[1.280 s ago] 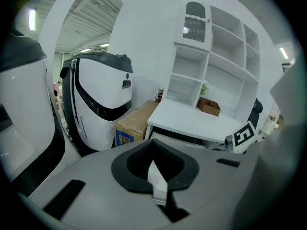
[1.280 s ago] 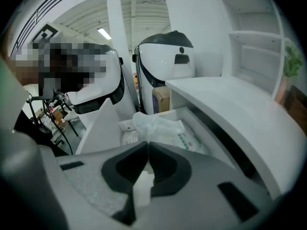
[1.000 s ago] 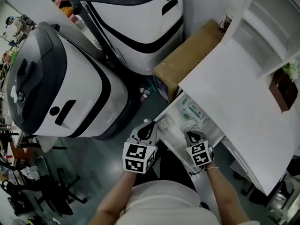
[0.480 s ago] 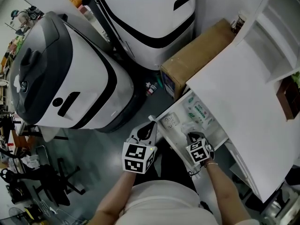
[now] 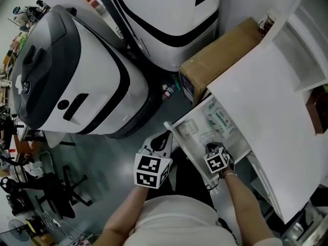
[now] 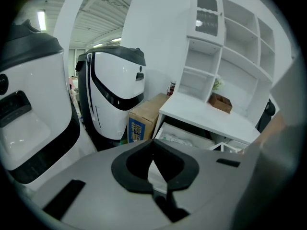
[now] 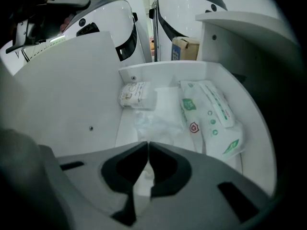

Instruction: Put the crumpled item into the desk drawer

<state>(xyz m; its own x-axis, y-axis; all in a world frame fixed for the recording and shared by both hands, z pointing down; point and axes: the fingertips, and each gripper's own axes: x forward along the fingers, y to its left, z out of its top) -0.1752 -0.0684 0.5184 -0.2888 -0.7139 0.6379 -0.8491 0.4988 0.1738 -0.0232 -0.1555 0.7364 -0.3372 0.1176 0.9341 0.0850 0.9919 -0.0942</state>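
We hold both grippers low, close in front of our torso point(image 5: 179, 222), elbows bent. L forearm point(image 5: 125, 211) is bare & angles fwd-right; L gripper point(image 5: 165, 137) has jaws pressed together, nothing btwn them. R forearm point(image 5: 243, 204) is bare too & angles fwd-left; R gripper point(image 5: 209, 148) has jaws closed tip to tip, empty. The 2 are near, not touching.

Smooth matt white drawer point(image 7: 163, 75); crumpled item point(image 7: 153, 123) thin translucent plastic; box point(image 5: 220, 55) brown cardboard; packs point(image 7: 211, 114) glossy film.
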